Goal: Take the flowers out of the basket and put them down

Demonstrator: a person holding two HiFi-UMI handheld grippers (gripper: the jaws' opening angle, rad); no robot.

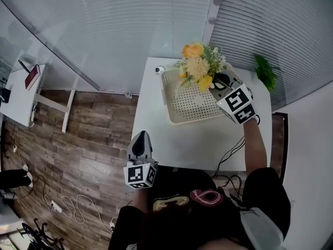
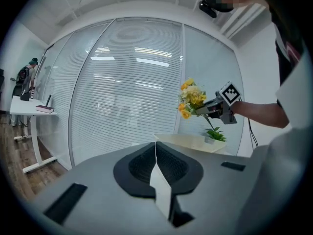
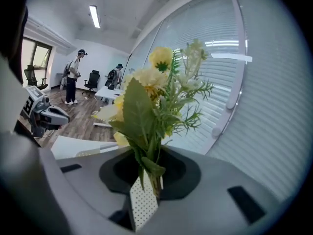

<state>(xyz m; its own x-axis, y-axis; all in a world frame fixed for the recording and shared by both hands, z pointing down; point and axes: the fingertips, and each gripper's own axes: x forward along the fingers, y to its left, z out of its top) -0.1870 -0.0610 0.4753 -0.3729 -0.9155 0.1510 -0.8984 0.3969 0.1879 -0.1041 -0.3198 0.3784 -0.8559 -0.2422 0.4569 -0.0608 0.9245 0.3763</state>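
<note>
White table (image 1: 171, 150). Cream perforated basket (image 1: 190, 109) on far half. Green potted plant (image 1: 266, 72) at far right corner. Small round object (image 1: 159, 70) just beside basket's far left corner. Black cable (image 1: 232, 151) across near right edge.

Bright, even daylight enters through the blinds (image 2: 127, 82); a ceiling strip light (image 3: 94, 16) glows. Flowers (image 3: 139, 106) slightly backlit. Gripper views: strong fisheye curvature, dark vignetted corners.

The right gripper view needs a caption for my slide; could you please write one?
The right tongs grip the yellow flowers by their stems, with the left tongs visible at far left.
</note>
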